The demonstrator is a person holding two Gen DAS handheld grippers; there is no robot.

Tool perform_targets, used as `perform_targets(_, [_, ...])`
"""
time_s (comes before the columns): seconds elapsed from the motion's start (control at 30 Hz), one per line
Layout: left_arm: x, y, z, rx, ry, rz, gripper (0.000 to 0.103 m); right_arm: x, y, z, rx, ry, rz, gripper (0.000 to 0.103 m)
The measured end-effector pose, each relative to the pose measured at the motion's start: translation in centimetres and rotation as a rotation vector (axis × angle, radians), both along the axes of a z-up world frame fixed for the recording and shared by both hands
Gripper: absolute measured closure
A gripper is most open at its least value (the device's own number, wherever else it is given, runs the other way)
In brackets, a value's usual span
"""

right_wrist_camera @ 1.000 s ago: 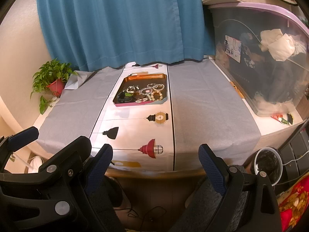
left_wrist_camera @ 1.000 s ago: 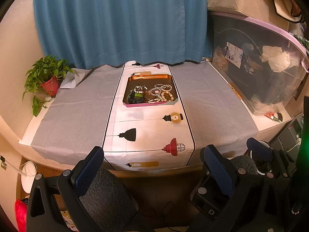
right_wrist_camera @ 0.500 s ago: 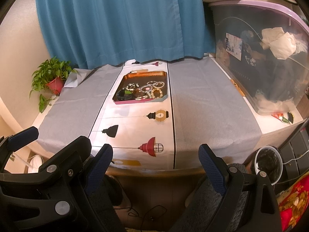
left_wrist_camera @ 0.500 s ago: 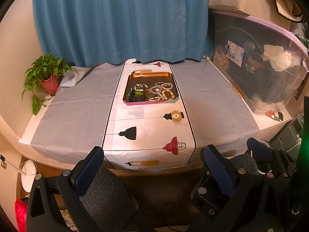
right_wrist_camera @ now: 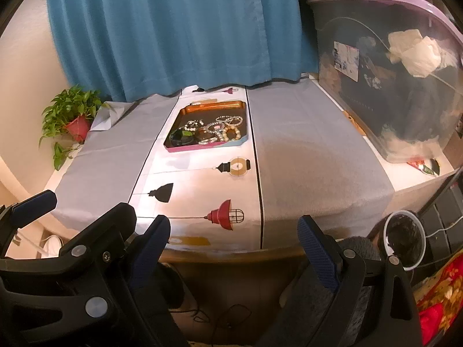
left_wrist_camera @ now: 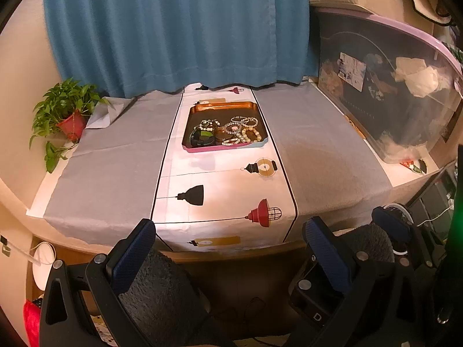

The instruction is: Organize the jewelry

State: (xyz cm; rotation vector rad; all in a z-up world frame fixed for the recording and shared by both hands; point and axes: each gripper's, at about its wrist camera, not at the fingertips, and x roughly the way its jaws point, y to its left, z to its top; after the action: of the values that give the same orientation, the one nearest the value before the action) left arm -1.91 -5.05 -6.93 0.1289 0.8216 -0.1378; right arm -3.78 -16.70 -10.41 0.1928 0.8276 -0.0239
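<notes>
— While both tools hang short of the table's near edge, where does the jewelry sit?

— In a shallow tray (left_wrist_camera: pixel 222 148) with a copper far rim and a pink near rim, at the far end of the white runner (left_wrist_camera: pixel 220 193) printed with lamps. Beaded bracelets (left_wrist_camera: pixel 241 133) are heaped in its right half, and a dark round piece with a green patch (left_wrist_camera: pixel 202 138) lies at its left front.

— And the tools?

— The left gripper (left_wrist_camera: pixel 228 248) has its blue-padded jaws spread wide with nothing between them. The right gripper (right_wrist_camera: pixel 233 241) stands the same: jaws far apart, empty. Both are well apart from the tray.

— What lies to either side of the runner?

— Grey cloth (left_wrist_camera: pixel 104 179) covers the table on both sides. A potted plant in a red pot (left_wrist_camera: pixel 65 115) stands at the far left corner against the wall, and a large clear storage bin with a lilac lid (right_wrist_camera: pixel 405 86) takes up the right side. A blue curtain (left_wrist_camera: pixel 179 29) hangs behind the table.

— Anything below?

— In the right wrist view, a round white-rimmed container (right_wrist_camera: pixel 403 238) sits low beside the table's right end.
</notes>
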Motion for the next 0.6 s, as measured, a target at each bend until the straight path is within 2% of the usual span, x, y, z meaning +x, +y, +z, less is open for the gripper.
perform_targets(0.6, [-0.20, -0.55, 0.07, 0.010, -0.002, -0.008, 0.000, -0.43, -0.70, -0.17, 0.013, -0.001, -0.006, 0.013])
